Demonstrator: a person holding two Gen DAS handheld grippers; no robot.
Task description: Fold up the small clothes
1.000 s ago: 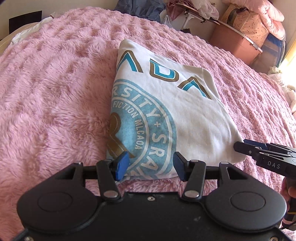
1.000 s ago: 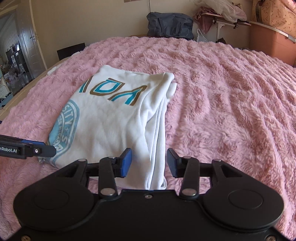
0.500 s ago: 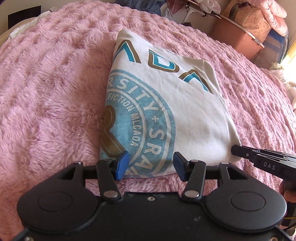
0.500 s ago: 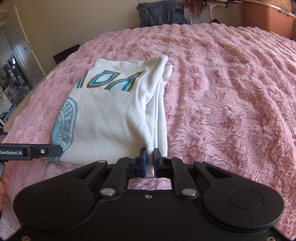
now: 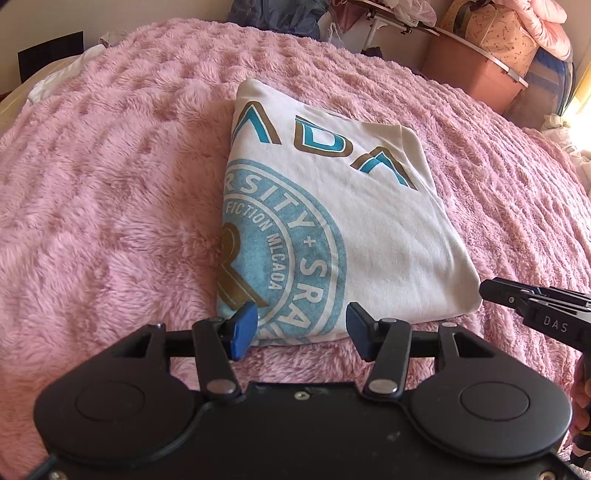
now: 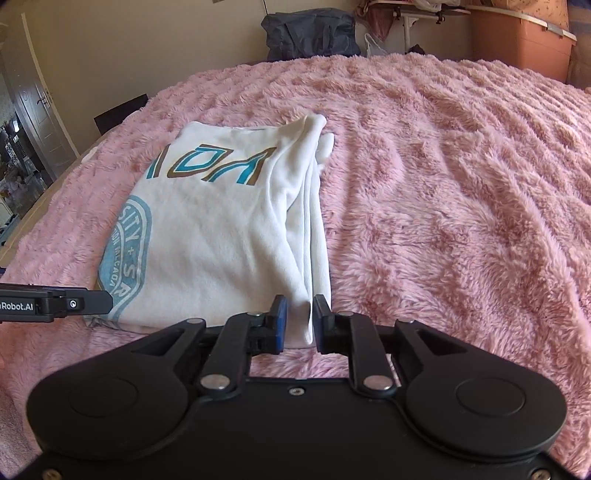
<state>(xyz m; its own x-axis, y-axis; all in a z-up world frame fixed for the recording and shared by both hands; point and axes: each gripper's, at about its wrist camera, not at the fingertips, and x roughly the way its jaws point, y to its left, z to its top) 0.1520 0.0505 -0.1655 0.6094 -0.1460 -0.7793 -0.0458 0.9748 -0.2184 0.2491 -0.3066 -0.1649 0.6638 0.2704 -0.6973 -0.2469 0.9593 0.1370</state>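
A folded white shirt (image 5: 373, 229) lies flat on a pink fleece blanket (image 5: 110, 206) covering the bed. Its top face shows a blue round print and teal-and-brown letters. In the right wrist view the shirt's stacked folded edges run along its right side.

Left gripper (image 5: 301, 326): jaws wide, set at the near edge of the shirt, with the printed corner showing between them. The blue pads (image 5: 243, 325) do not press on the cloth.

Right gripper (image 6: 298, 325): jaws narrow and opening. The near corner of the shirt's layered edge stands between them. A small gap shows on each side of the cloth, so the pads are not pressing it. In the left wrist view this gripper shows at the right edge, just beside the shirt's near right corner, with part of a hand (image 5: 581, 402) below it.

Beyond the bed: a dark bag (image 6: 310, 35) against the wall, an orange-brown bin (image 6: 517, 33) at the upper right, and a door (image 6: 37, 110) at the left.
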